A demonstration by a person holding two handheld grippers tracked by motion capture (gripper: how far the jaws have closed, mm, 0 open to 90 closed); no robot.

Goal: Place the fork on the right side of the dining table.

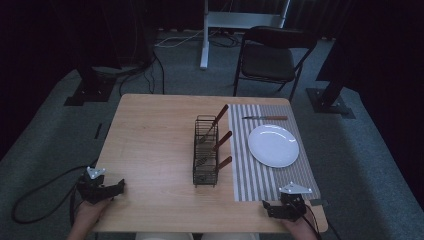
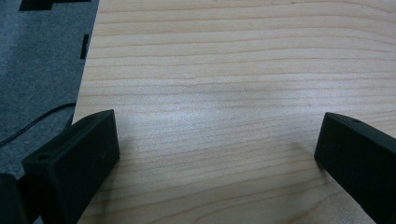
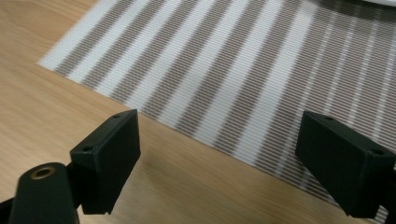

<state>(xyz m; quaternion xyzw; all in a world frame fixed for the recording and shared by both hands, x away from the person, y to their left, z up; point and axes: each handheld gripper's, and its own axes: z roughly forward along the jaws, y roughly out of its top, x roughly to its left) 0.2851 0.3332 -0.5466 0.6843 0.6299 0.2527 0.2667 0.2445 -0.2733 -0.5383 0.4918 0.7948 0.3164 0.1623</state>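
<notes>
The left gripper [image 1: 116, 189] rests at the near left corner of the table [image 1: 155, 135], jaws spread wide over bare wood and holding nothing. The right gripper [image 1: 270, 209] rests at the near right edge, jaws spread wide and empty, over the near edge of the striped mat [image 1: 260, 180]. A wire rack [image 1: 205, 150] holding three wooden-handled utensils [image 1: 222, 141] stands at mid-table, just left of the mat. A plate [image 1: 273, 145] lies on the mat, with a knife [image 1: 265, 118] beyond it.

rack [image 1: 205, 150] mid-table | mat [image 1: 270, 172] right of it | plate [image 1: 273, 145] on mat | knife [image 1: 265, 118] behind plate
</notes>
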